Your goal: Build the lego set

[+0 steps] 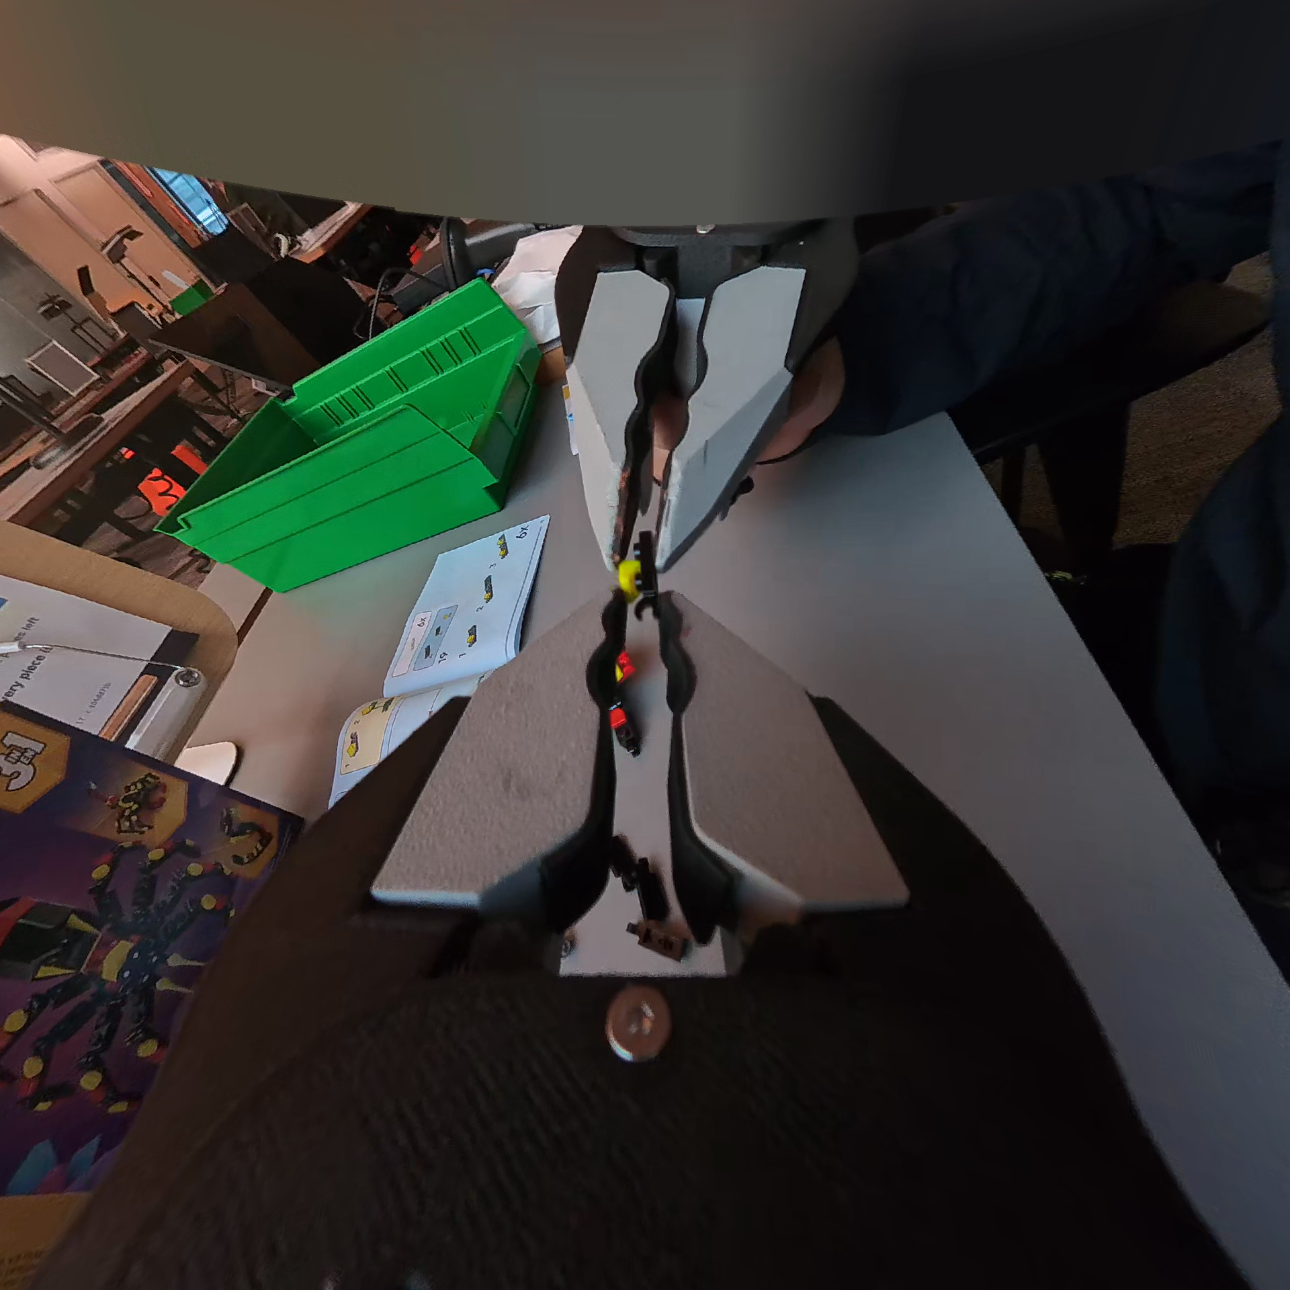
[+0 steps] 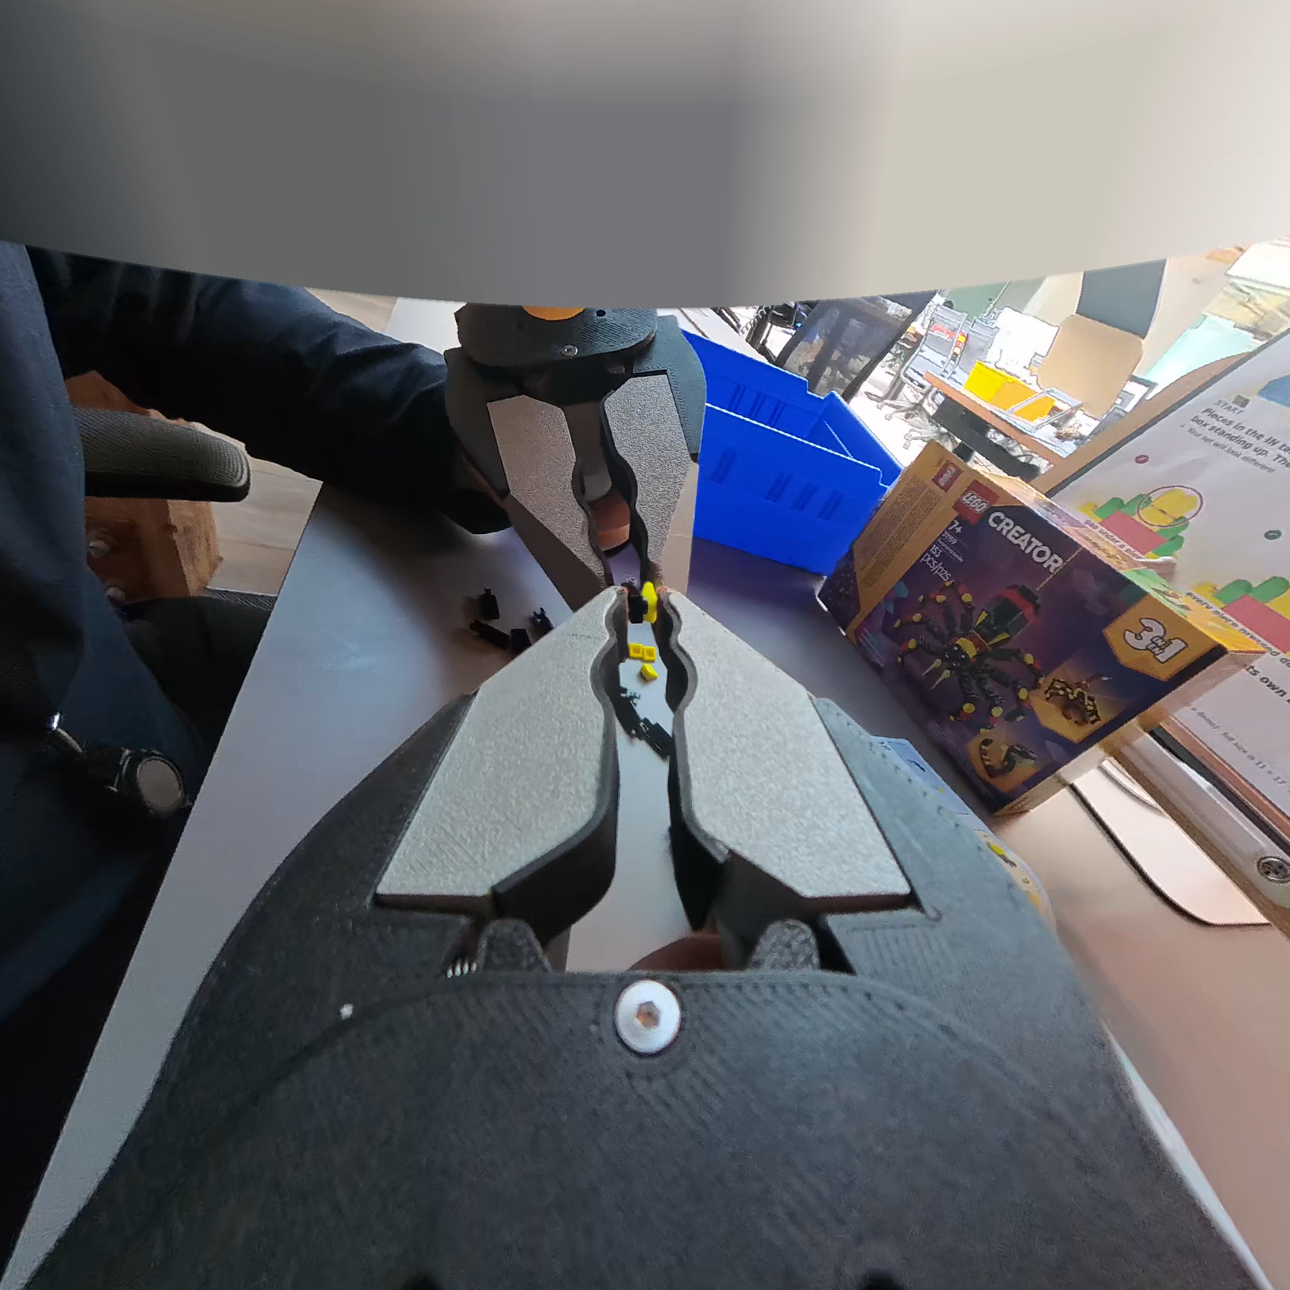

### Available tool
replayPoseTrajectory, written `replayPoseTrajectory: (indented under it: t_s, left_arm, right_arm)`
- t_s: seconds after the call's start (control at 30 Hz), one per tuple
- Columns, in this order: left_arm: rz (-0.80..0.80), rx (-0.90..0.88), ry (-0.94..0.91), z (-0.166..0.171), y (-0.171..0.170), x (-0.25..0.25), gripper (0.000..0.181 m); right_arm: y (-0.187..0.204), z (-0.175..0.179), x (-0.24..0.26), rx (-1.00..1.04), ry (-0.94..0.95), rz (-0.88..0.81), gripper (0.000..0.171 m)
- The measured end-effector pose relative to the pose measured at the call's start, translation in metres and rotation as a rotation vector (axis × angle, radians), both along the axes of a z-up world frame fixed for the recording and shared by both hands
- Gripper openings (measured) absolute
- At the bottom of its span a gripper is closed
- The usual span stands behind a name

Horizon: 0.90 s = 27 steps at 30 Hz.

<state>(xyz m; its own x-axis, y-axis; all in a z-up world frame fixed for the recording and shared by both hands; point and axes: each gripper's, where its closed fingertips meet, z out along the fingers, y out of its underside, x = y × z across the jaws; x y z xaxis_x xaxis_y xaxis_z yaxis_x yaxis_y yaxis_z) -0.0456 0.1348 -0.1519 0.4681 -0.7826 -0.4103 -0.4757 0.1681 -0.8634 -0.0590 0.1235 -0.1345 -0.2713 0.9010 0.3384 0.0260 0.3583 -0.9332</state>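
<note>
Grey table [image 1: 872,628]: green bin [image 1: 363,447], blue bin [image 2: 782,475], set box [image 2: 1012,628], open booklet [image 1: 461,628], loose bricks [image 2: 506,625].

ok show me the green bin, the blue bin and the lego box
green bin [image 1: 363,482], left wrist view, its long side wall
blue bin [image 2: 782,482], right wrist view, its front wall
lego box [image 2: 991,628], right wrist view, its purple front face

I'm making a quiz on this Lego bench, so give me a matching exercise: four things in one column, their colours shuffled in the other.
Things:
1. bin beside the instruction booklet
2. bin behind the set box
3. piece pinched between both tongs
4. loose clip pieces on the table

Colours:
A. yellow
B. black
C. green
D. blue

Pairs: 1-C, 2-D, 3-A, 4-B
</note>
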Motion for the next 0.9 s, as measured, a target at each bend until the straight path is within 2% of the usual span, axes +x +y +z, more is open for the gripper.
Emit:
replayPoseTrajectory:
  t_s: [0.33, 0.67, 0.9]
  left_arm:
    - [0.002, 0.010, 0.056, -0.005, -0.002, 0.000, 0.003]
    - [-0.024, -0.129, 0.198, -0.046, -0.003, 0.000, 0.003]
    - [-0.005, -0.207, 0.252, -0.063, -0.001, -0.003, 0.003]
  right_arm:
    - [0.000, -0.003, 0.002, -0.100, -0.031, 0.057, 0.005]
    - [-0.003, -0.037, 0.002, 0.158, -0.153, 0.026, 0.006]
    - [0.001, -0.054, 0.001, 0.253, -0.216, 0.005, 0.006]
